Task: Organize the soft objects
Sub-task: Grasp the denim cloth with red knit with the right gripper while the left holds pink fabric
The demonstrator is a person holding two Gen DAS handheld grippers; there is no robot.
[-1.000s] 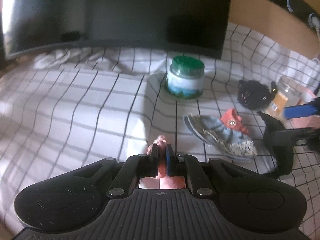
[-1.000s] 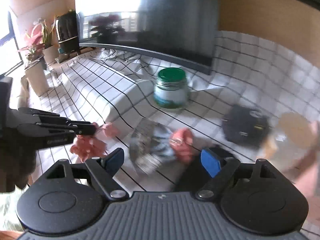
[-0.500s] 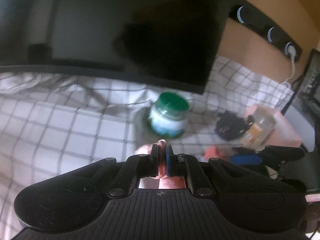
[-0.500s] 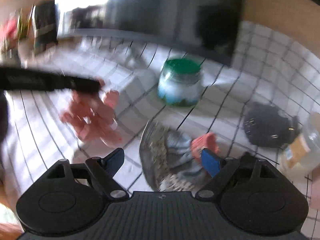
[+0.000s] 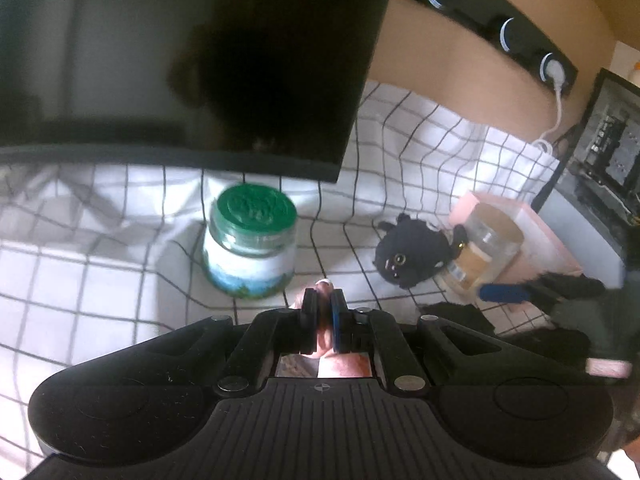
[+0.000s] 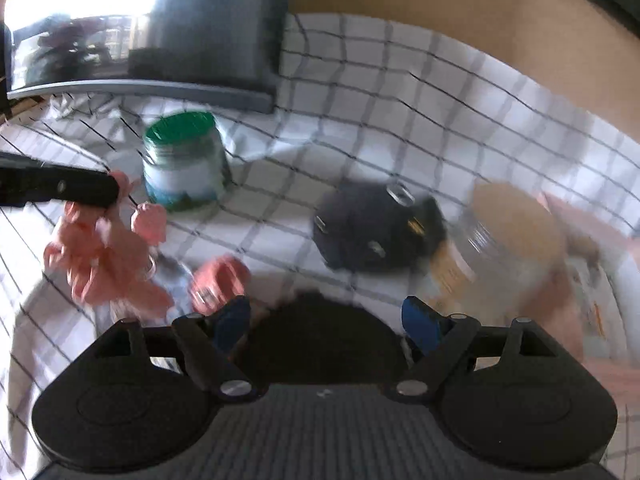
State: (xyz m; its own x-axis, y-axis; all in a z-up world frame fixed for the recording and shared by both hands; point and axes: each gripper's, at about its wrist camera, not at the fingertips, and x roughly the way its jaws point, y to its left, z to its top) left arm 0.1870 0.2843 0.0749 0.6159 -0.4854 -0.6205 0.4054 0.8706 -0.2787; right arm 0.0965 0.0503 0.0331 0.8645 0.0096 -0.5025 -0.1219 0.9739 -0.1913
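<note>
My left gripper [image 5: 323, 308] is shut on a pink soft toy [image 5: 325, 338]. In the right wrist view the left gripper [image 6: 108, 190] holds this pink toy [image 6: 108, 264] hanging above the checked cloth. A black plush toy [image 5: 412, 254] lies on the cloth, also in the right wrist view [image 6: 372, 232]. My right gripper [image 6: 326, 320] is open over a dark soft object [image 6: 320, 328]. A blue and orange soft item [image 6: 218, 280] lies just left of its left finger. The right view is blurred.
A green-lidded jar [image 5: 250, 242] stands under a dark monitor [image 5: 180, 60]; it also shows in the right wrist view [image 6: 184, 164]. A clear jar [image 5: 480, 254] stands by a pink box [image 5: 540, 236] at right. A socket strip [image 5: 500, 24] runs along the wall.
My left gripper has lifted the pink toy off the cloth and swung right. My right gripper has moved right and down over the dark object, staying open.
</note>
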